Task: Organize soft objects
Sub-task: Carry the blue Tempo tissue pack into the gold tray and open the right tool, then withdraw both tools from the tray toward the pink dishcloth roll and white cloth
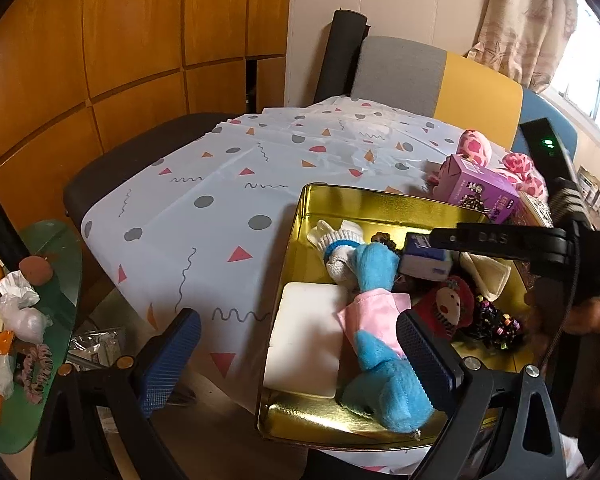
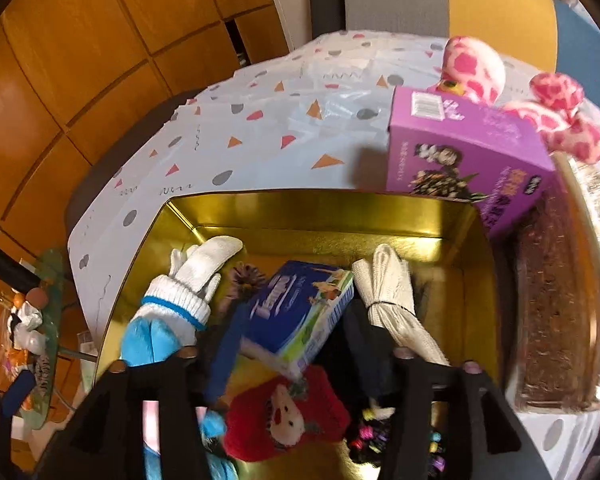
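while the right gripper [image 2: 296, 356] grasps the blue tissue pack [image 2: 300, 312] inside the gold tin [image 2: 320, 216] on the table [image 1: 220, 200], it should release gently between the toys; left gripper [image 1: 296, 352] hovers with jaws spread.

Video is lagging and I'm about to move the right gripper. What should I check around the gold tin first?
1. Left gripper open and empty: ok.
2. Right gripper holding the blue-and-white tissue pack: cannot tell. The pack sits between its fingers, but the view is blurred.
3. Free space in the gold metal tin: ok. The floor is bare along the far wall.
4. Blue plush toy with pink cloth inside the tin: ok.
5. All soft toys inside the tin: not ok. The pink spotted plush lies outside, behind the purple cardboard box.
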A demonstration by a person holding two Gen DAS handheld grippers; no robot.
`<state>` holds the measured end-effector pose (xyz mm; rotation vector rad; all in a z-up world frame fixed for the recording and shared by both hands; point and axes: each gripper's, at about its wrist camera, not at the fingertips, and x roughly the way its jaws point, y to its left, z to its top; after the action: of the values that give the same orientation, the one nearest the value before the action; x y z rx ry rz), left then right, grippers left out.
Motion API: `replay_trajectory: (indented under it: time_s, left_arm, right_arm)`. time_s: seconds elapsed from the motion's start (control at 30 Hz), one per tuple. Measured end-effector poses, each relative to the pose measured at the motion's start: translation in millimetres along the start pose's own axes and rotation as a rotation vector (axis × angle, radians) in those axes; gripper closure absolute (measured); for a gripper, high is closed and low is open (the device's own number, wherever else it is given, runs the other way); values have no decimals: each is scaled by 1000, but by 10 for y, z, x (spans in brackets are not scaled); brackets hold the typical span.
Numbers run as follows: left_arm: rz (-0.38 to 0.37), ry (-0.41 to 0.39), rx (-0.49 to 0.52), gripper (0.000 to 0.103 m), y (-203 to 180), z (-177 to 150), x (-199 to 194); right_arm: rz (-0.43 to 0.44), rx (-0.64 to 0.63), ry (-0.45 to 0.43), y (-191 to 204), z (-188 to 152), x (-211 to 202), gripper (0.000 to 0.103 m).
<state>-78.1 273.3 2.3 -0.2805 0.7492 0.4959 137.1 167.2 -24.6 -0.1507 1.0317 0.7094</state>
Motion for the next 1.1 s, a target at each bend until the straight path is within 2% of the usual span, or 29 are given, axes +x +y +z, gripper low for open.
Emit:
replay_trajectory:
  time_s: [0.07, 0.27, 0.5, 0.8, 1.1]
  left_arm:
    - [2, -2, 0, 4, 0, -1, -11]
    - [31, -14, 21, 2, -45, -20, -46]
    - [45, -15, 34, 1, -109, -54, -69]
    - [17, -26, 72, 1, -253, -70, -128]
    - [-41, -30, 118, 1, -455, -81, -181]
  right_arm:
    - [-13, -17, -30, 18, -40, -83, 31]
    - [-68, -69, -98, 45, -195, -334, 21]
    - [-112, -95, -173, 21, -366, -598, 21]
    - [-159, -112, -243, -72, -561, -917, 21]
    - [-236, -73, -297, -528, -735, -1338, 21]
